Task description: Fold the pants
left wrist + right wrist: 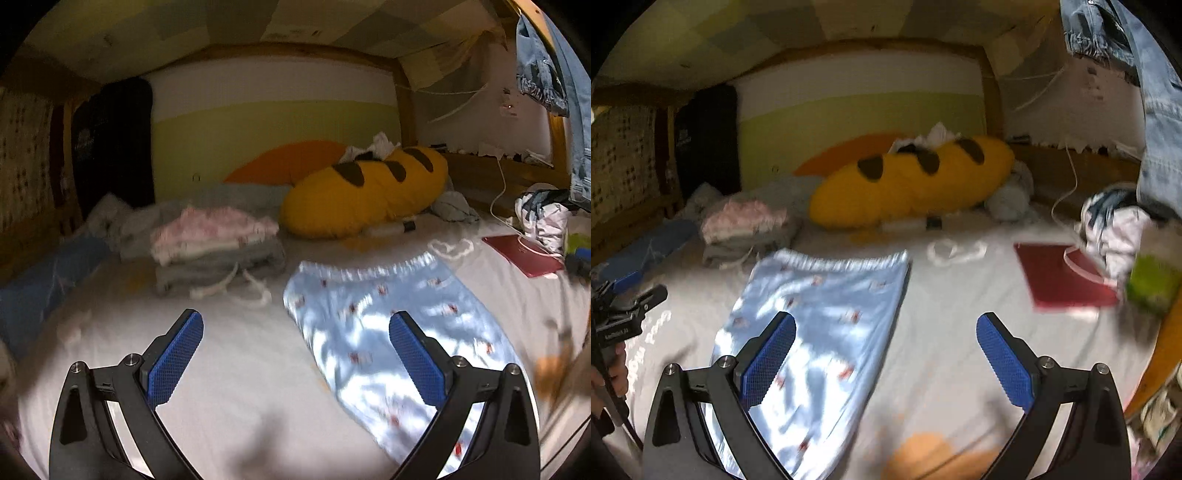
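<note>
Each handheld gripper, the left gripper (295, 354) and the right gripper (886, 354), has two black plastic fingers (110, 406) with curved arms, teardrop cut-outs, silver screws (133, 359) and blue cross-hatched rubber pads (176, 358). A bare-skinned hand (613, 373) shows beside white lettering on the black body.

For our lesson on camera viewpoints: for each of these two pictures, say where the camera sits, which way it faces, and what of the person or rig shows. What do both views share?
Left wrist: on the left gripper, low over the white bed sheet, facing the headboard; light blue patterned pants lie to the right; only its own blue-padded fingers show, open.
Right wrist: on the right gripper, same heading; pants to the left; its open fingers show, plus the left gripper's body at the left edge.
Shared: pants, yellow bread-shaped pillow, flat red book.
</note>
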